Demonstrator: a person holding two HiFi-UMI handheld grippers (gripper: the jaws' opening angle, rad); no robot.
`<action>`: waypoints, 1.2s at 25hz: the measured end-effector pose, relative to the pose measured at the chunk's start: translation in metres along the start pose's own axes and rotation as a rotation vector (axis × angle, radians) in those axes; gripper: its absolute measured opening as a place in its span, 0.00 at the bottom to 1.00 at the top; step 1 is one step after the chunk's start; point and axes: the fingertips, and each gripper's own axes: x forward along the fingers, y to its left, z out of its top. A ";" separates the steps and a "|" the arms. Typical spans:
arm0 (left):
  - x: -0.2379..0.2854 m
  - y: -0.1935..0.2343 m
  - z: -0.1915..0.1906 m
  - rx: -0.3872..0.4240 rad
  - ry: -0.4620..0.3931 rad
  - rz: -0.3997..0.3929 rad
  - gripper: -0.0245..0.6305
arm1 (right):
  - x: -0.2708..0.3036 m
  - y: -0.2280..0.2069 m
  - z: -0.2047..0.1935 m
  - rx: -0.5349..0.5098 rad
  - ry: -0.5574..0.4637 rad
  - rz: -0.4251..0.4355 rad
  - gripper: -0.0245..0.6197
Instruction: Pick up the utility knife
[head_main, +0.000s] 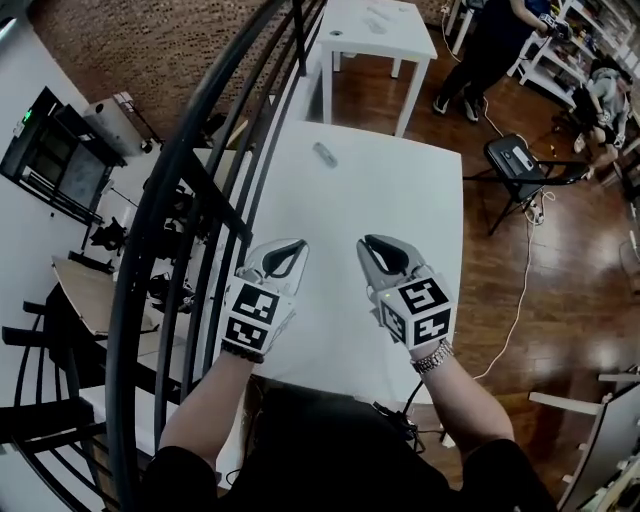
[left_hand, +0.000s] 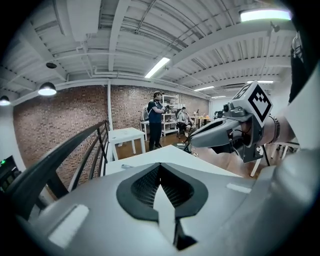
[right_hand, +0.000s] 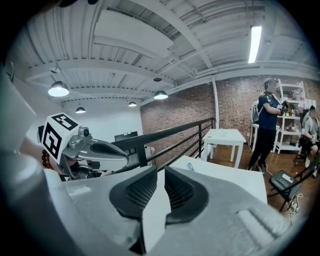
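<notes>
1. Two grippers hover over the near end of the desk (head_main: 400, 200). The left gripper (head_main: 285, 258) has its jaws tip to tip and empty. The right gripper (head_main: 383, 255) has its jaws parted by a narrow slit, nothing between.
2. The utility knife (head_main: 323, 153) lies alone toward the far left of the desk, well ahead of both.
3. Likely best: widen the right jaws first, come in low, straddle the handle crosswise.
4. The railing (right_hand: 170, 131) hugs the desk's left edge, so the right side looks freer.
</notes>
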 end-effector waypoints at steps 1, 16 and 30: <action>0.013 0.011 0.002 -0.008 0.003 -0.003 0.06 | 0.015 -0.010 0.002 0.003 0.011 -0.007 0.08; 0.140 0.142 -0.048 -0.131 0.054 -0.016 0.06 | 0.234 -0.103 -0.025 -0.062 0.184 -0.070 0.22; 0.201 0.187 -0.088 -0.200 0.088 -0.044 0.06 | 0.366 -0.166 -0.057 -0.112 0.324 -0.083 0.32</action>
